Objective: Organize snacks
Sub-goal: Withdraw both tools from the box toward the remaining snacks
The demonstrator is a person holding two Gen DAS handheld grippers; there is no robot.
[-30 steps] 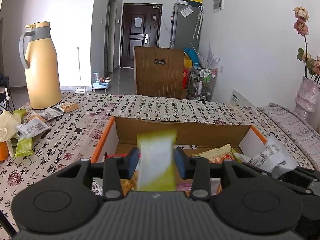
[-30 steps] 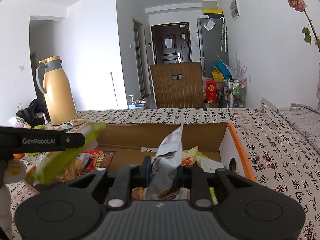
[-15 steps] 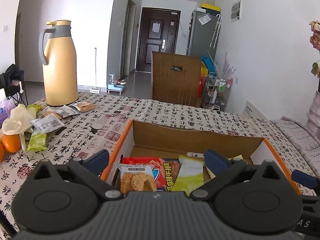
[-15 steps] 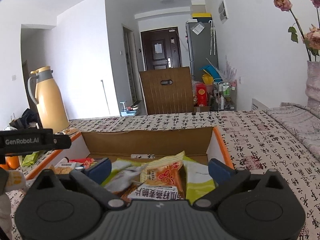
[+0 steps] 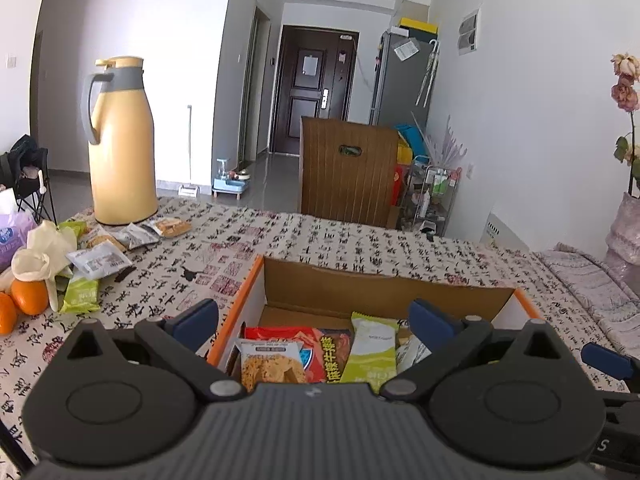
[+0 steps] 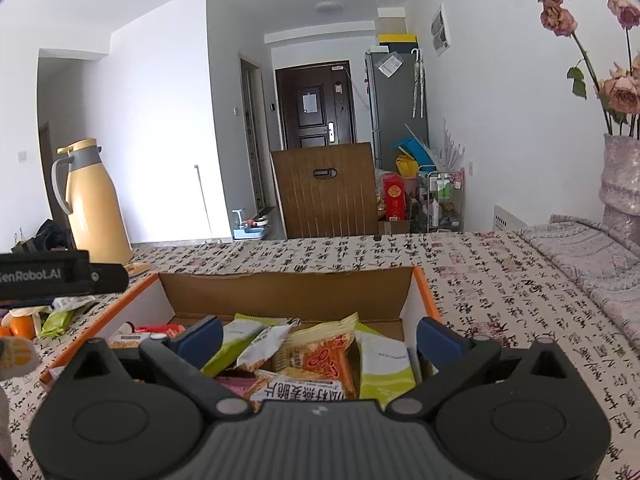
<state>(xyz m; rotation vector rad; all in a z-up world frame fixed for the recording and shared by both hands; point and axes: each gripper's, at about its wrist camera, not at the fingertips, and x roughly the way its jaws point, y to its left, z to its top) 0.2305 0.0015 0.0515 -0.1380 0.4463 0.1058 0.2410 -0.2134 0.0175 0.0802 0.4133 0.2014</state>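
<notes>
- The snack box [image 5: 384, 286] sits on the worktop [image 5: 360, 244], with packets inside: a green packet [image 5: 370, 354] and a red packet [image 5: 316, 350].
- My left tool [image 5: 314, 320] hangs over the box's near edge, spread wide, holding nothing.
- My right tool [image 6: 318, 338] likewise, wide and empty.
- More loose packets [image 5: 96, 258] lie left of the box, near the yellow jug [image 5: 120, 140].

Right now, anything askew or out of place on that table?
Several snack packets lie loose beside the oranges near the yellow thermos, outside the cardboard box. The packets inside the box overlap at odd angles. Nothing spilled or damaged.
</notes>
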